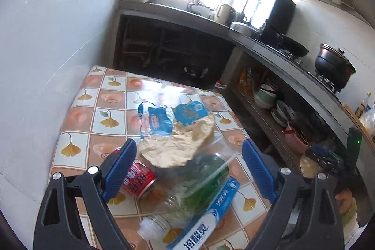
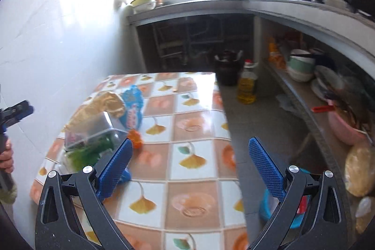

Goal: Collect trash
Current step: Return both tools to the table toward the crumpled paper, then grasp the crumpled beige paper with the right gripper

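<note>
A pile of trash lies on the tiled table: crumpled brown paper, a torn blue wrapper, a red can, a clear bottle with a green label and a blue-white toothpaste box. My left gripper is open and empty just above the pile, with the can by its left finger. My right gripper is open and empty over the table's right half, apart from the pile, where the brown paper, blue wrapper, a clear plastic box and an orange scrap show.
A white tiled wall borders the table on the left. A kitchen counter with pots runs along the back and right, with bowls on the shelf below. An oil bottle and a dark pot stand on the floor. A blue bin sits by the table.
</note>
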A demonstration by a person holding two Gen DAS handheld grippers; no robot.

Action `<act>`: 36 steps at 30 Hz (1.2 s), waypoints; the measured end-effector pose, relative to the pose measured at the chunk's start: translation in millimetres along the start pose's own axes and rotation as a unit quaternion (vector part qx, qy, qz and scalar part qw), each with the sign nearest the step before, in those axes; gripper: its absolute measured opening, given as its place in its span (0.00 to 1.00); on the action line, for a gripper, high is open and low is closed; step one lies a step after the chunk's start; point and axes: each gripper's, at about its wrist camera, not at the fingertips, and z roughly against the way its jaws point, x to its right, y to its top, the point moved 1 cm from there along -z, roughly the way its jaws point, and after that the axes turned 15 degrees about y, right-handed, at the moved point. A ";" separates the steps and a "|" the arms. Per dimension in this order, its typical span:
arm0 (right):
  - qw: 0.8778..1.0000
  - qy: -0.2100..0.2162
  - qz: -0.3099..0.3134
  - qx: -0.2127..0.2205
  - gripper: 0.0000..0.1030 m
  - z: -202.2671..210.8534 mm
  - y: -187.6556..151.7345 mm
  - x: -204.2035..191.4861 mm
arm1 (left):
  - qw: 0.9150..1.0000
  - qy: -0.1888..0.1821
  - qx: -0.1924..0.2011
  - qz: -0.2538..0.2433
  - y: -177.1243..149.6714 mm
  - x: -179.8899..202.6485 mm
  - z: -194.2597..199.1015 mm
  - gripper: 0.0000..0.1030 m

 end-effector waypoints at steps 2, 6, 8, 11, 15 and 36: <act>1.000 0.017 -0.010 -0.004 0.92 -14.0 7.8 -4.6 | 0.999 0.005 -0.024 0.026 9.5 -15.1 -21.0 0.86; 0.996 0.076 -0.034 -0.014 0.92 -40.4 18.8 -12.2 | 0.998 -0.011 -0.055 0.042 15.9 -25.5 -54.9 0.86; 0.993 0.110 -0.035 -0.027 0.92 -55.3 26.1 -20.6 | 0.996 -0.017 -0.072 0.058 13.6 -30.2 -70.5 0.86; 0.987 0.156 -0.002 -0.049 0.92 -71.9 36.0 -48.1 | 0.994 -0.023 -0.081 0.073 7.2 -32.9 -79.6 0.86; 0.969 0.214 0.083 -0.094 0.92 -104.9 55.9 -95.8 | 0.992 -0.026 -0.086 0.089 0.9 -40.7 -83.4 0.86; 0.838 0.118 0.162 -0.507 0.92 -313.1 39.6 -171.0 | 0.988 -0.045 -0.079 0.125 -36.3 -78.3 -56.6 0.86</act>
